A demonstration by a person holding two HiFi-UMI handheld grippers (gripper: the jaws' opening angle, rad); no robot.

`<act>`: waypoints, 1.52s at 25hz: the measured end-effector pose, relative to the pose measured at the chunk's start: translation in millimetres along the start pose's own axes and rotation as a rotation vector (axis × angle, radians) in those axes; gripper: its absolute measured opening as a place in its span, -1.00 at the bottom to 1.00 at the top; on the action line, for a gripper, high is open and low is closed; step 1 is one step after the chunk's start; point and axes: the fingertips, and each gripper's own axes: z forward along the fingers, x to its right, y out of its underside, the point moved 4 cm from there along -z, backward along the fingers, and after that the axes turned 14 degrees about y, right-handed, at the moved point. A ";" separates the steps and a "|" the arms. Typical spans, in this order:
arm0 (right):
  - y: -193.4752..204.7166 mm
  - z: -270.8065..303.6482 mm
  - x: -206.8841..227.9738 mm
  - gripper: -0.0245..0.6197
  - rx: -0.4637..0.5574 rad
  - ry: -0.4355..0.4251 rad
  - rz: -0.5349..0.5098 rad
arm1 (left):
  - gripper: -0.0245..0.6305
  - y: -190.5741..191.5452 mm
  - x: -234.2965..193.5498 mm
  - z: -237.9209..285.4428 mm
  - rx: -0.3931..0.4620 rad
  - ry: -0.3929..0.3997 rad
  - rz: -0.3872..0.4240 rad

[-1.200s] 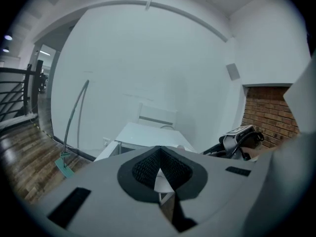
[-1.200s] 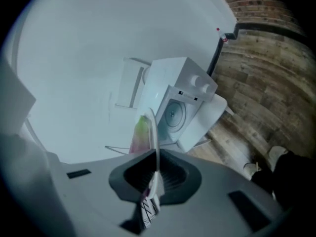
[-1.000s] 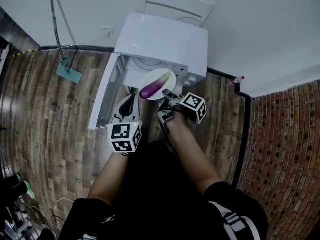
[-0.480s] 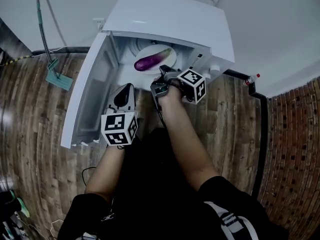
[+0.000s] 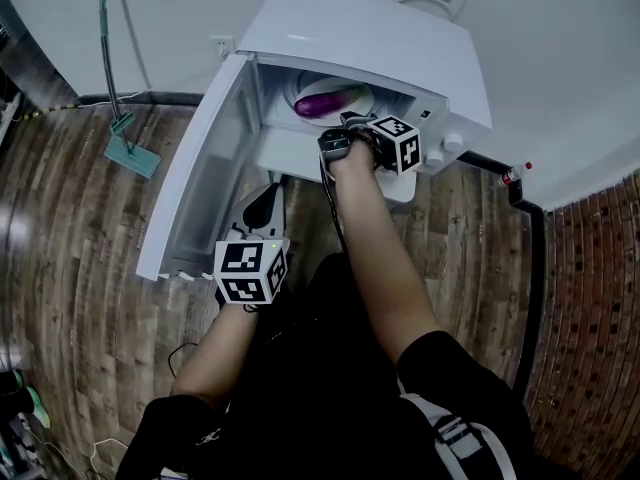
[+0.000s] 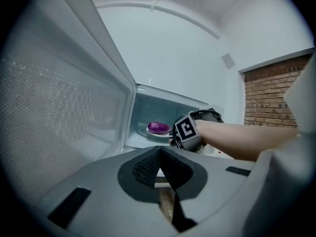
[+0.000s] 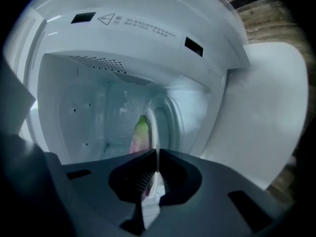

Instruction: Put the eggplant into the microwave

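The microwave (image 5: 370, 38) stands with its door (image 5: 205, 183) swung wide to the person's left. The eggplant (image 5: 325, 104) is inside the cavity, lying on a white plate (image 5: 300, 96). From the left gripper view it shows as a purple lump (image 6: 158, 127) on the plate (image 6: 148, 132), just past the right gripper's marker cube (image 6: 185, 131).

The right tongs (image 5: 345, 128) reach in through the opening and are clenched on the near rim of the plate. In the right gripper view the plate (image 7: 152, 127) runs edge-on straight between the closed jaws (image 7: 155, 157), with the eggplant (image 7: 140, 132) on its left face (the camera sits rolled, so the plate looks upright). Whether the plate already rests on the cavity bottom cannot be told.

The left tongs (image 5: 262, 208) hang low in front of the microwave, beside the inner face of the door (image 6: 59, 107), well apart from the plate. Their jaws are pressed together (image 6: 159, 151) with nothing between them; only the wooden floor (image 5: 90, 268) shows beneath.
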 end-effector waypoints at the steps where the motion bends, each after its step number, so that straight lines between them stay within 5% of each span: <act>1: -2.0 2.7 -2.0 -0.84 0.008 0.006 0.002 | -0.93 1.9 -1.0 -3.3 -0.005 -0.001 -0.003; 15: -10.1 25.5 -20.6 -0.84 0.113 0.082 -0.080 | -0.93 7.3 -9.2 -13.6 -0.030 0.022 0.011; 20: -8.7 19.3 -25.6 -0.78 0.238 0.118 -0.312 | -0.93 7.8 -9.2 -11.6 -0.027 0.033 0.004; 27: -5.1 8.8 -26.8 -0.48 0.477 0.330 -0.741 | -0.93 12.4 -2.4 -7.8 -0.034 0.054 -0.008; 33: -9.1 -0.9 -21.3 -0.30 0.548 0.292 -0.744 | -0.93 15.1 -0.7 -7.4 -0.036 0.050 -0.011; 38: -4.1 -31.1 -15.1 -0.87 0.528 0.136 -0.707 | -0.93 11.2 0.8 -3.7 -0.026 0.047 -0.002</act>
